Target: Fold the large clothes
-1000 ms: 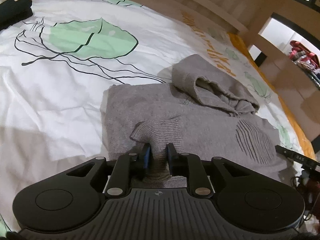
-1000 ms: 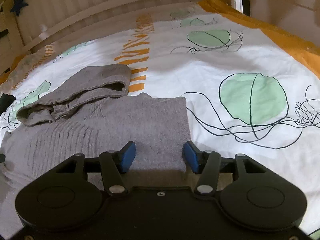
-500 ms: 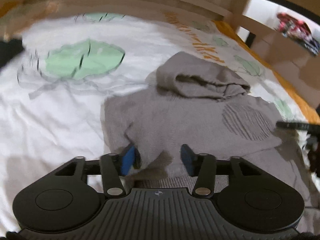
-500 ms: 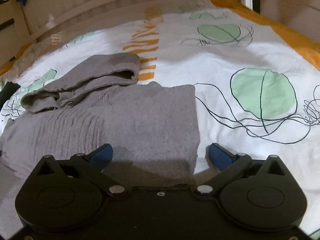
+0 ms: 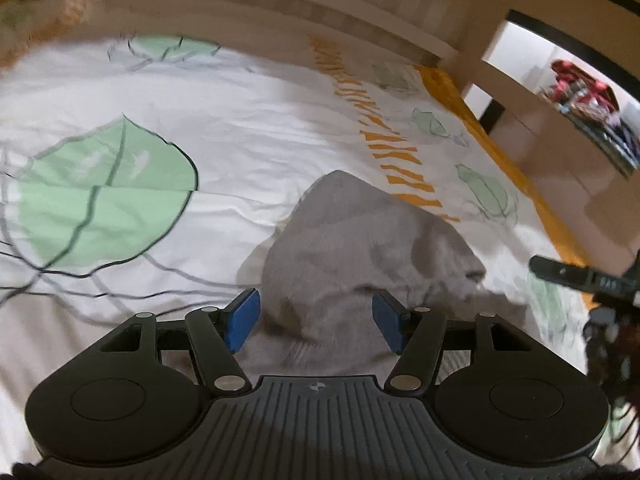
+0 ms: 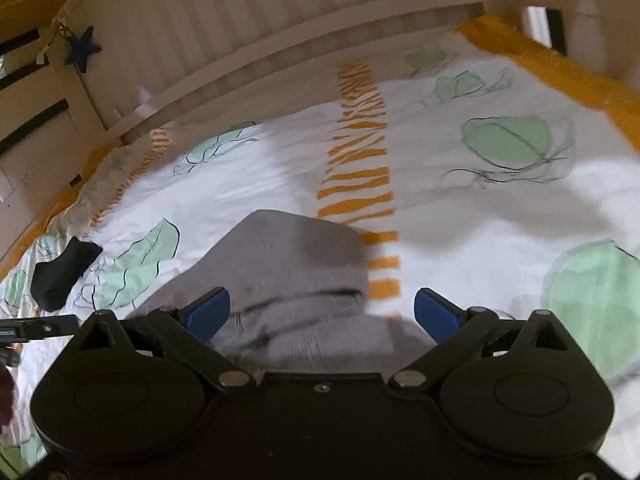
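the grey knitted hooded sweater point(image 5: 360, 240) lies folded on the bed, on a white bedsheet printed with green leaves and an orange striped band point(image 5: 256, 128). in the left wrist view its hood end rises as a soft hump toward the far side, just beside the orange band, and the nearer folded body of the garment runs down under the camera.

the left gripper point(image 5: 316, 320) hangs above the near part of the sweater, released: its jaws have just been opening, the 2 blue pads point(image 5: 242, 318) stand apart on either side of the grey knit, and neither pad presses on the cloth. the fabric shows in the gap between them but lies flat below rather than being pinched.

the right gripper point(image 6: 320, 312) is also released, its jaws spread very wide after just opening. its blue fingertips point(image 6: 436, 314) sit well apart, 1 over the grey sweater point(image 6: 296, 264) and the other over the white sheet beside the garment's edge. nothing is clamped between them.

in the right wrist view a small black cloth item point(image 6: 60, 276) lies on the sheet to the left of the sweater, well apart from it. a pale wooden slatted bed frame point(image 6: 248, 40) curves behind the mattress, with a dark blue star ornament point(image 6: 82, 50) hanging on it. both views are blurred, so the fine knit texture cannot be made out.
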{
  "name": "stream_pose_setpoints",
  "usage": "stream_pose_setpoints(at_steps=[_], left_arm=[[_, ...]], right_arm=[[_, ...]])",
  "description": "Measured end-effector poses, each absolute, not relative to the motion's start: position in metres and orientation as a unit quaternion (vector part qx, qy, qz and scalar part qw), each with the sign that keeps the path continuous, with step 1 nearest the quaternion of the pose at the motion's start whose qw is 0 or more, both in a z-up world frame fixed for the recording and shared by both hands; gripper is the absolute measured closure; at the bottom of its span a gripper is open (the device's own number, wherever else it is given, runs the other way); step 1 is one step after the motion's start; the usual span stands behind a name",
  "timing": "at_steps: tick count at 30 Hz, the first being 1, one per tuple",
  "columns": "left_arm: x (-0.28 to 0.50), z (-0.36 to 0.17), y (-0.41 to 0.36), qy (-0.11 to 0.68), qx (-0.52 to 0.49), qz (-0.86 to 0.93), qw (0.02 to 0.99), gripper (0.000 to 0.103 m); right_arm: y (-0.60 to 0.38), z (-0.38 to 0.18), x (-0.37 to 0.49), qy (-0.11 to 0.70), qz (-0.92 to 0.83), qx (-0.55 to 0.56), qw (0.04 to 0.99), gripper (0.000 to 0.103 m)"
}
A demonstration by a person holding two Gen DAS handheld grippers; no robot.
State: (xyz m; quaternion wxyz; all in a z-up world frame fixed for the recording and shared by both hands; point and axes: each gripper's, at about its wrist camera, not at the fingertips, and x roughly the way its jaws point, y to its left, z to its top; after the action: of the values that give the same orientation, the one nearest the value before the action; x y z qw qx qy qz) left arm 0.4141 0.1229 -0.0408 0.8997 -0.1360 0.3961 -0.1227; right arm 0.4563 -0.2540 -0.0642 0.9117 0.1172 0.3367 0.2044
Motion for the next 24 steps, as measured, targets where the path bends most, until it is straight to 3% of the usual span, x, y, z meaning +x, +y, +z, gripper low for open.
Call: stream_pose_setpoints(at_steps=[12, 14, 15, 16, 17, 18, 19, 22, 24], left_arm=[[0.509, -0.098, 0.112, 0.476, -0.121, -0.127, 0.862, 0.044], [0.517, -0.104, 0.111, 0.476, -0.124, -0.138, 0.860, 0.052], [0.519, -0.104, 0.110, 0.473, -0.118, -0.142, 0.862, 0.082], [0.521, -0.104, 0.107, 0.472, -0.104, -0.143, 0.864, 0.098], [0.522, -0.102, 0.103, 0.469, -0.081, -0.139, 0.868, 0.099], [0.520, -0.096, 0.096, 0.455, -0.047, -0.134, 0.879, 0.099], [0.517, -0.088, 0.089, 0.429, -0.010, -0.131, 0.894, 0.099], [0.499, -0.059, 0.074, 0.303, 0.069, -0.123, 0.942, 0.099], [0.500, -0.059, 0.075, 0.290, 0.062, -0.122, 0.947, 0.098]], right_arm=[[-0.227, -0.110, 0.542, 0.383, 0.208, 0.137, 0.889, 0.007], [-0.223, -0.118, 0.551, 0.392, 0.216, 0.143, 0.883, 0.011], [-0.221, -0.121, 0.554, 0.396, 0.218, 0.145, 0.880, 0.016], [-0.219, -0.125, 0.557, 0.399, 0.220, 0.146, 0.878, 0.019], [-0.217, -0.126, 0.558, 0.399, 0.224, 0.144, 0.877, 0.036], [-0.214, -0.127, 0.559, 0.402, 0.233, 0.137, 0.875, 0.072], [-0.208, -0.125, 0.560, 0.405, 0.236, 0.120, 0.875, 0.083], [-0.193, -0.104, 0.547, 0.343, 0.248, 0.040, 0.905, 0.082], [-0.192, -0.095, 0.537, 0.295, 0.251, 0.022, 0.922, 0.082]])
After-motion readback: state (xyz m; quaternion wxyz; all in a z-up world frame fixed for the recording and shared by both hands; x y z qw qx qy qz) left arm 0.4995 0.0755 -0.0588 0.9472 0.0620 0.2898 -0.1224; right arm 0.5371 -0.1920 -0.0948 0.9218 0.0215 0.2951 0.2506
